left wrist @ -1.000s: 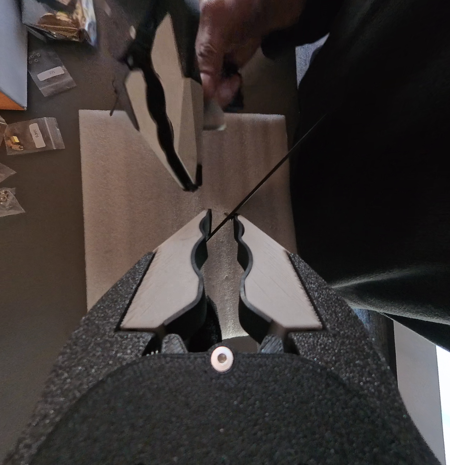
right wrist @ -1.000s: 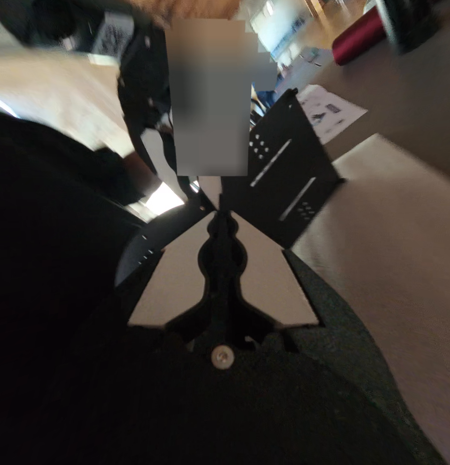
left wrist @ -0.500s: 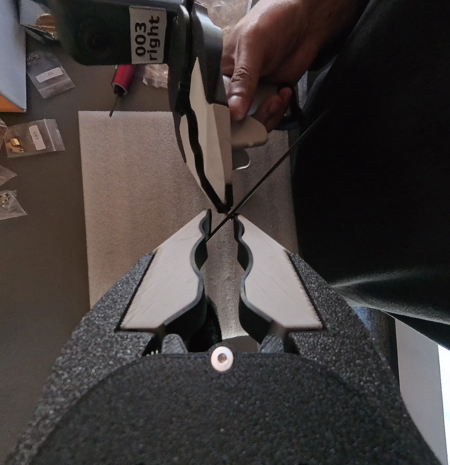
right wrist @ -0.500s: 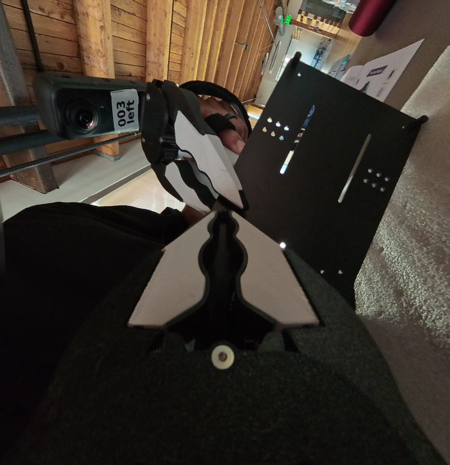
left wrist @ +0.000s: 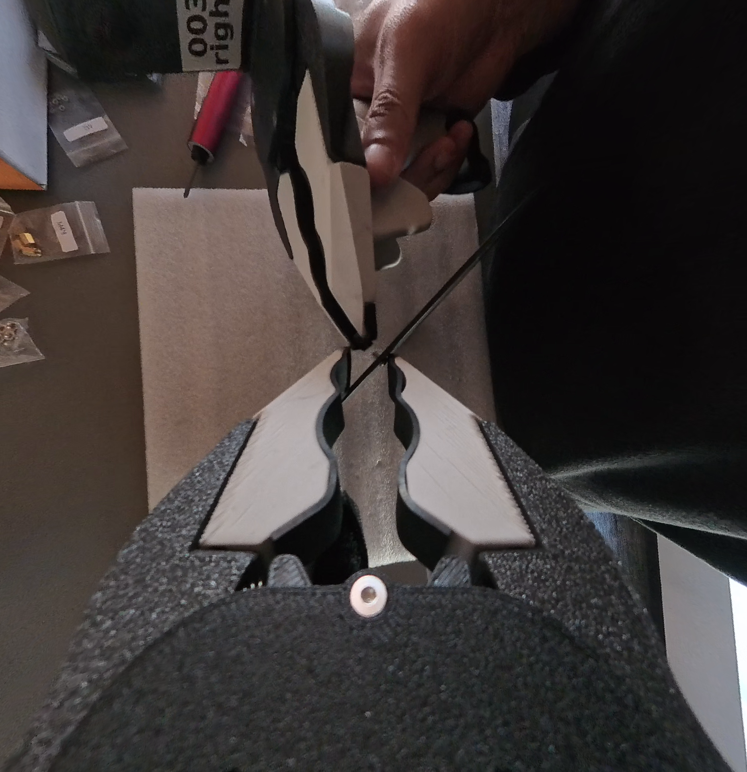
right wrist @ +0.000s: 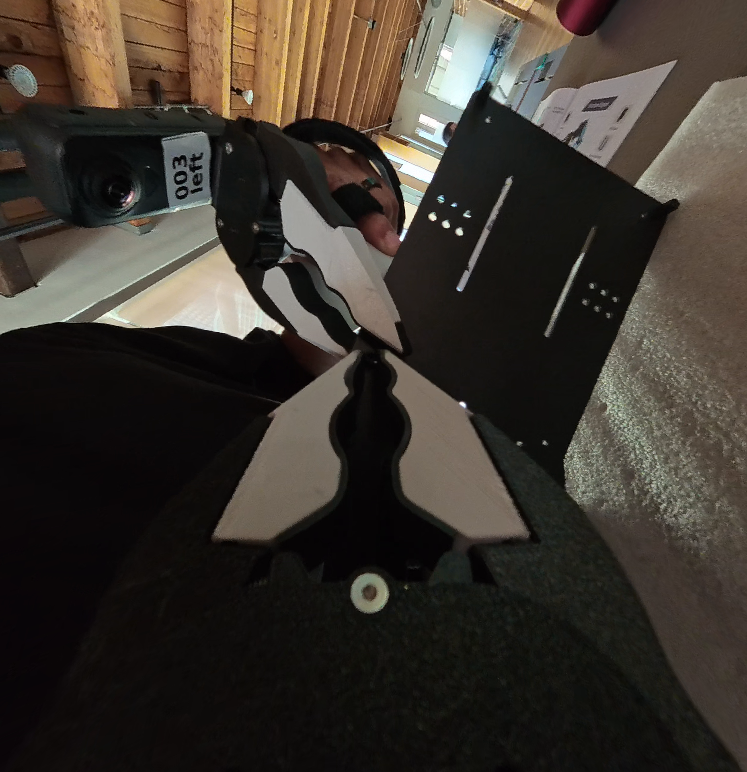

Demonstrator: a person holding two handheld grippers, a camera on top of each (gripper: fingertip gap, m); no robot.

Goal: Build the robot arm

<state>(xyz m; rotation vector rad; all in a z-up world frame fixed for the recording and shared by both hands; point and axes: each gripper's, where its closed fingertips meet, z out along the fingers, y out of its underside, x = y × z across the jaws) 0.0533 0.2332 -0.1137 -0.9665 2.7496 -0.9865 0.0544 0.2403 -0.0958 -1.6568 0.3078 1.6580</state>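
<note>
Thin black plate [right wrist: 526,267], flat, drilled and slotted, stands on edge on a pale foam sheet [left wrist: 221,300]. Left gripper [left wrist: 368,359] gapes around its edge, grip unclear. Right gripper [right wrist: 368,355] pinched nearly shut; what it holds, cannot tell. Small clear bags [left wrist: 58,232] of brass bits lie on the dark table [left wrist: 62,438].

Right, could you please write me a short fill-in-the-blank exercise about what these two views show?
1. The jaws of the left gripper are ___.
2. The black plate has ___ long slots cut through it.
3. The screwdriver lying beyond the foam sheet has a ___ handle.

Missing words: open; two; red.
</note>
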